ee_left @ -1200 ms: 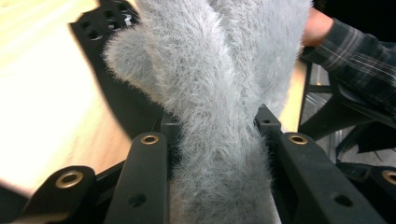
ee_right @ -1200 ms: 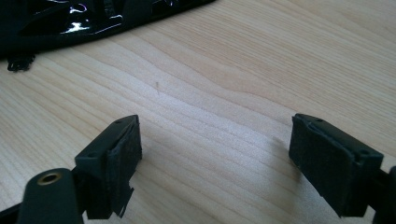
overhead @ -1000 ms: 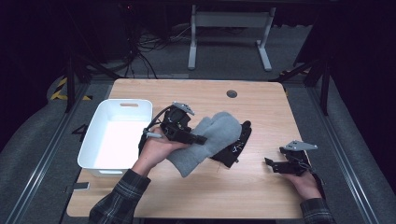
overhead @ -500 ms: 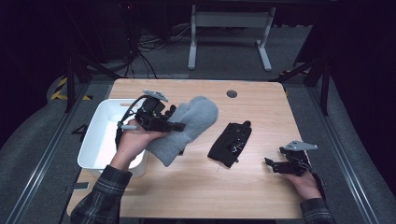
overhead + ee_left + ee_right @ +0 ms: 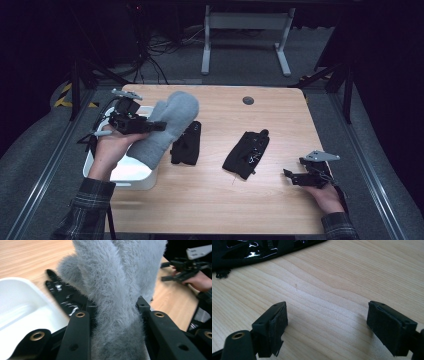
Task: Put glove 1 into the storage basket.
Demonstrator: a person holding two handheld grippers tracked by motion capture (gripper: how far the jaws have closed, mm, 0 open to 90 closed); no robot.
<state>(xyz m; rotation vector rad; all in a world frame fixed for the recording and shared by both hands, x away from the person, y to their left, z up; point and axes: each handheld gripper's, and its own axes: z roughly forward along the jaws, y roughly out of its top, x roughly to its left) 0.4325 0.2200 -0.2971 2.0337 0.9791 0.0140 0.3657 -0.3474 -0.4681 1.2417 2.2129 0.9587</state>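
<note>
The left gripper (image 5: 159, 125) clamped a fluffy grey mitten (image 5: 167, 127) above the white plastic tub (image 5: 131, 176). Its own view showed fur bulging between the jaws. The right gripper (image 5: 327, 325) stood wide, empty.

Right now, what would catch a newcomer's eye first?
A fluffy grey mitten clamped in the left tongs, held above the white bin at the table's left. Two black gloves lie mid-table, and the right tongs rest open near its right edge.
</note>
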